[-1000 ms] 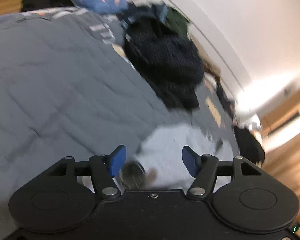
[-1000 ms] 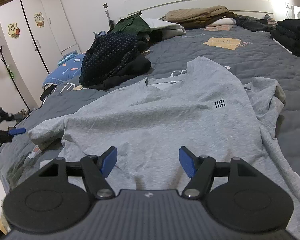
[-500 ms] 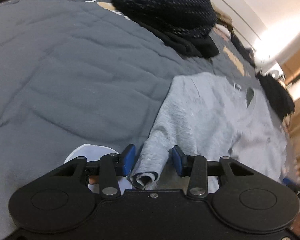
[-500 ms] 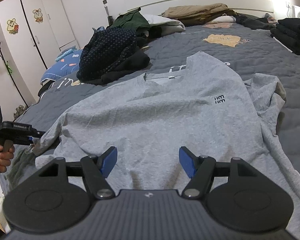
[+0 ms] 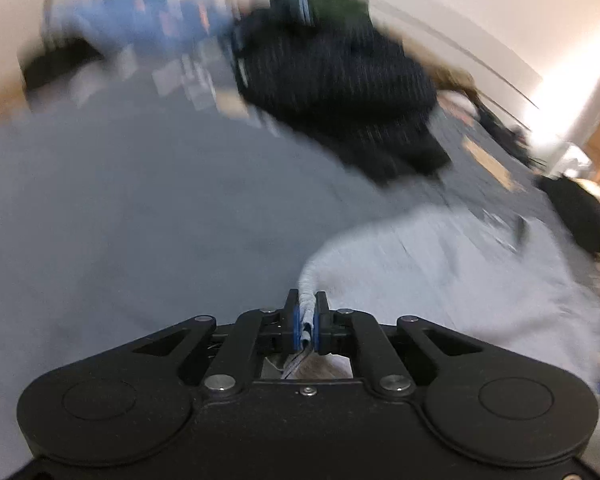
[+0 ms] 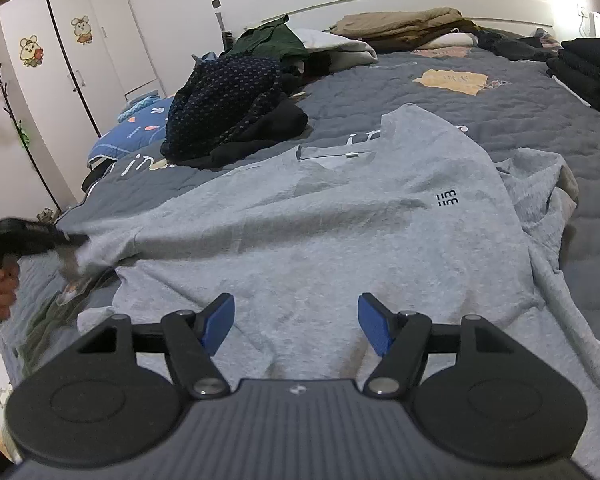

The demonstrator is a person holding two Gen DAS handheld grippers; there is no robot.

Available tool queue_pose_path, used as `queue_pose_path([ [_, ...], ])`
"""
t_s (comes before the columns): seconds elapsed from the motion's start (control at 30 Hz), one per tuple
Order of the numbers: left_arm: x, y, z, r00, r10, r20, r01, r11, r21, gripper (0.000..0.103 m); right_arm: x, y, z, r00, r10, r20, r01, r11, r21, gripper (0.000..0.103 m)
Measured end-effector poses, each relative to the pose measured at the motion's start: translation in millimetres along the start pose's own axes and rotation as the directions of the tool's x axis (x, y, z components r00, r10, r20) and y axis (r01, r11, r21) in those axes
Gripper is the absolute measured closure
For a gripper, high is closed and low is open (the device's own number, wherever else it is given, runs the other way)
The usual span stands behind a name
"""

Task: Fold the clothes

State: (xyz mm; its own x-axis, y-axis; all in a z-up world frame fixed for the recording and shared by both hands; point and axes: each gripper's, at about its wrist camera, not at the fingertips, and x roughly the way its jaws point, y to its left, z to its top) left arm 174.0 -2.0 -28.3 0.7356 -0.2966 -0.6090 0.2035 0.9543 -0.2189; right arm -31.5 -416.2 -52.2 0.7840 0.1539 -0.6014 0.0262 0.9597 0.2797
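Observation:
A light grey T-shirt (image 6: 340,216) lies spread front-up on the dark grey quilt, neck toward the headboard, with a small dark logo on the chest. My left gripper (image 5: 307,320) is shut on the end of the shirt's left sleeve (image 5: 309,280), which runs taut from the blue pads to the shirt body (image 5: 460,272). The right wrist view shows that same left gripper (image 6: 66,238) at the far left, pulling the sleeve outward, with a hand behind it. My right gripper (image 6: 296,326) hovers open over the shirt's lower hem, nothing between its fingers.
A dark dotted garment pile (image 6: 228,108) sits beyond the shirt's left shoulder. Folded tan and green clothes (image 6: 400,26) line the headboard, and black folded clothes (image 6: 588,68) sit at the right. A crumpled grey garment (image 6: 548,184) lies beside the shirt's right. White wardrobe (image 6: 60,60) stands left.
My left gripper closed on the sleeve end and swung outward, drawing the sleeve straight. The right gripper stayed where it was, still open.

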Motion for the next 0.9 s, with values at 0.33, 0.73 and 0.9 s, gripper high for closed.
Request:
queue_pose_path([
  [0.33, 51, -17, 3, 0.967, 0.22, 0.131, -0.238, 0.961, 0.141, 0.095, -1, -4, -1, 1.0, 0.005, -0.001, -0.005, 1.0, 0.0, 0.036],
  [0.73, 2, 21, 2, 0.986, 0.143, 0.082, -0.142, 0.99, -0.025, 0.09, -5, -6, 4, 1.0, 0.019, 0.014, -0.019, 1.0, 0.012, 0.036],
  [0.9, -47, 6, -18, 0.994, 0.065, 0.09, -0.068, 0.997, 0.023, 0.059, -10, -4, 7, 0.999, 0.03, 0.029, -0.03, 0.999, 0.02, 0.036],
])
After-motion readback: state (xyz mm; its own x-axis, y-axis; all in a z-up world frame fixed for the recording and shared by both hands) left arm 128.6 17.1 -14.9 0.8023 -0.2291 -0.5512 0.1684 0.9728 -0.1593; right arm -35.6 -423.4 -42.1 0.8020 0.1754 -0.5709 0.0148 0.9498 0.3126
